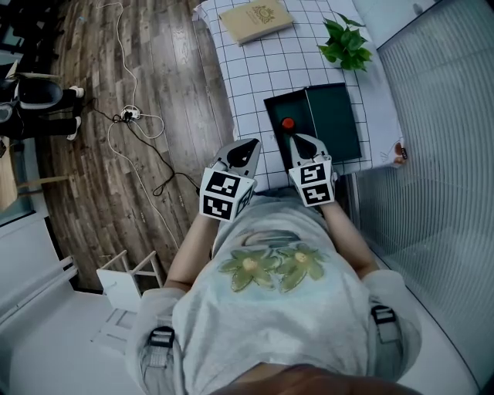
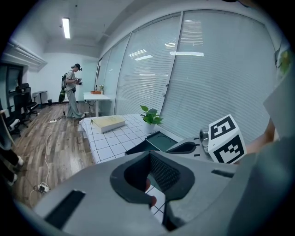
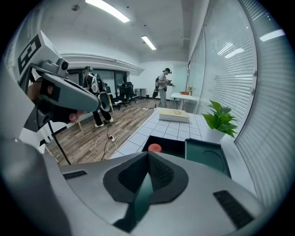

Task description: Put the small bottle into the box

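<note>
Grey left gripper [image 1: 252, 144] and right gripper [image 1: 298, 140] both hold their fingers pressed together, empty; just beyond, the small bottle [image 1: 288, 123] sits red-capped inside the dark box [image 1: 299, 102] on the bench [image 1: 255, 69], likely light, stiff, slick: pinch its body

I can read no words. The book [image 1: 255, 21] at far left has print too small to read.
</note>
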`<state>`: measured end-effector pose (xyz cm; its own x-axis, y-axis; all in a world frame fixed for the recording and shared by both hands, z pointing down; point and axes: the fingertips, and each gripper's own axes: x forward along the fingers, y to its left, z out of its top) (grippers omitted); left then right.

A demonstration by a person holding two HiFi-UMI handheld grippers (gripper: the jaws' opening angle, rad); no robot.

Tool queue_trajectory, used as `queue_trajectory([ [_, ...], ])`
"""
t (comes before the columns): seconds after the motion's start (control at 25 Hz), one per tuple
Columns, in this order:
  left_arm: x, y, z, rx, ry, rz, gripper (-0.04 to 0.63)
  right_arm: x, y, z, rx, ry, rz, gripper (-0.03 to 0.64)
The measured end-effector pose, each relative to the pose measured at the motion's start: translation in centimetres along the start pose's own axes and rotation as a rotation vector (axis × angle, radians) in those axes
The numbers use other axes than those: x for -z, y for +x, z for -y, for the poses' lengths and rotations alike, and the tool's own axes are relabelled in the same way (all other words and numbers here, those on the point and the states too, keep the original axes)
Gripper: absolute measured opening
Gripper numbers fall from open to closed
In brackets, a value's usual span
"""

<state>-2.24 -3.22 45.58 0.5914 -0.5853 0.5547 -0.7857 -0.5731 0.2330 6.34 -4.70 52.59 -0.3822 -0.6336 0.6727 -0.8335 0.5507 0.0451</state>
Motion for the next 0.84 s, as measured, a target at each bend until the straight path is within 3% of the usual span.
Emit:
queue_trajectory([
  [0.84,1.6,-2.3,3.9,0.016,0.023,0.002,0.008,1.5,-3.9,-0.7,0.020,0.008,0.032,0.008],
])
